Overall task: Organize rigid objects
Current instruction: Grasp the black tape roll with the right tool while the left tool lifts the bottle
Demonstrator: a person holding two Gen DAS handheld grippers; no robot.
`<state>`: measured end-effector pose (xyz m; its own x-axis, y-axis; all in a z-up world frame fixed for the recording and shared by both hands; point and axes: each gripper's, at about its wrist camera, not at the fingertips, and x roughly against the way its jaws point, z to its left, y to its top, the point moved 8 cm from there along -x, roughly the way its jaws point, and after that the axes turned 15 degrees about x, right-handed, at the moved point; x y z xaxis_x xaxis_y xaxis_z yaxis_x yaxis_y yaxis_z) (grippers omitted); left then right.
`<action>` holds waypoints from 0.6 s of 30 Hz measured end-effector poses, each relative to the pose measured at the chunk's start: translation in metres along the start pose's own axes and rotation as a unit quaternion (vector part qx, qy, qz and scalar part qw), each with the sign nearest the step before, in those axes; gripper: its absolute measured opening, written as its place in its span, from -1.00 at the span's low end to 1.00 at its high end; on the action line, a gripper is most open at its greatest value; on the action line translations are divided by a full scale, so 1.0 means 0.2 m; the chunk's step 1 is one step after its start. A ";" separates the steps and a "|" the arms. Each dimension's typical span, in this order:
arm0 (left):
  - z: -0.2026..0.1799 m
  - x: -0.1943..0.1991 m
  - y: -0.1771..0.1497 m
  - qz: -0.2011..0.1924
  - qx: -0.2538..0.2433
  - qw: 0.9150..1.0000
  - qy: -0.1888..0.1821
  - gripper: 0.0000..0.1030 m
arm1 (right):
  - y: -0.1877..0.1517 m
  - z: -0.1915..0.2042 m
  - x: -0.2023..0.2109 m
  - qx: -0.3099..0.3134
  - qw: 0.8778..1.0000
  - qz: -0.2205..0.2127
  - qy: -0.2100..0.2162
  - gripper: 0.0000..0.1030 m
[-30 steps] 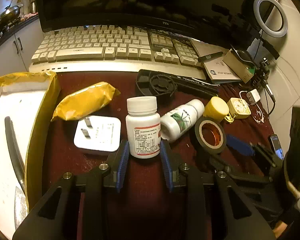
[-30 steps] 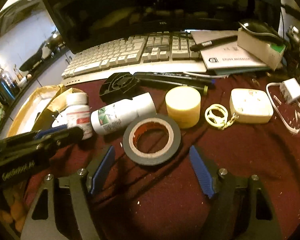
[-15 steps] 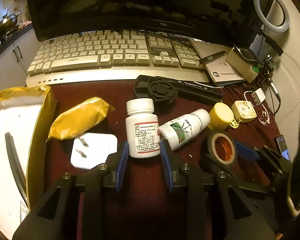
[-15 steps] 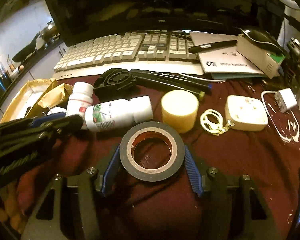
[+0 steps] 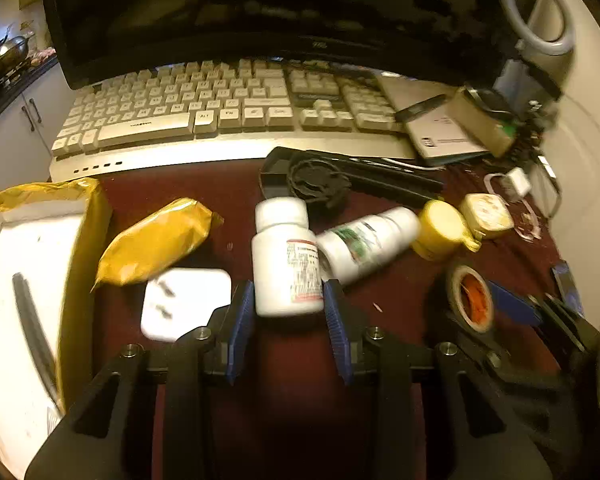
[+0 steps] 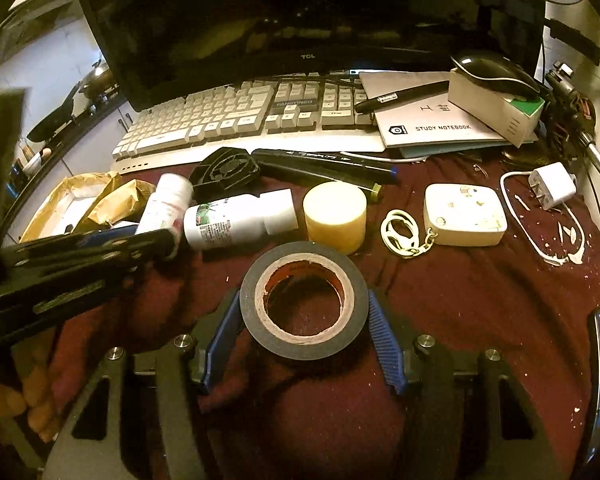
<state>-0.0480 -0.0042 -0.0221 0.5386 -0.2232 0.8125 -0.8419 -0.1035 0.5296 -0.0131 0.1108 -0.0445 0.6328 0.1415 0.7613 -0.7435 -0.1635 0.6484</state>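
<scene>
Since a second ago, your right tongs (image 6: 304, 332) are pinching the black tape roll (image 6: 303, 300), where before they were spread wide around it. Your left tongs (image 5: 287, 312) are gripping the white pill bottle (image 5: 286, 256) by its lower body, just beside the fallen labelled bottle (image 5: 364, 240) on the table (image 5: 400, 292). You are judging well if you keep both grips square and lift straight, so the bottle clears its neighbour. Where each thing belongs is unclear; the yellow-lined box (image 5: 32, 300) is running out of frame, and motion blur is smearing the bottle's label.
</scene>
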 end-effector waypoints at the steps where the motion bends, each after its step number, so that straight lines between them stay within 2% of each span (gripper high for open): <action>1: 0.00 0.04 -0.02 -0.001 -0.004 1.000 -0.005 -0.36 | -0.01 0.00 0.01 -0.001 1.000 -0.001 0.003 0.10; 5: 0.00 0.15 -0.14 0.010 -0.019 1.000 -0.020 -0.36 | -0.03 0.04 0.03 0.002 1.000 -0.001 0.018 0.10; 10: 0.04 0.14 -0.29 0.040 -0.011 0.999 -0.024 -0.35 | -0.05 0.08 0.05 0.011 1.000 -0.002 0.024 0.10; 16: 0.03 0.13 -0.27 0.038 0.002 0.999 -0.025 -0.35 | -0.07 0.11 0.05 0.014 1.000 0.003 0.025 0.10; 18: 0.03 0.12 -0.26 0.037 0.004 0.999 -0.024 -0.28 | -0.08 0.11 0.05 0.015 1.000 0.004 0.026 0.10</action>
<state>0.0077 -0.0092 -0.0311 0.4719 -0.2774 0.8368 -0.8801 -0.0921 0.4658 0.0107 0.0926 -0.0467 0.6140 0.1900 0.7661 -0.7417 -0.1931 0.6424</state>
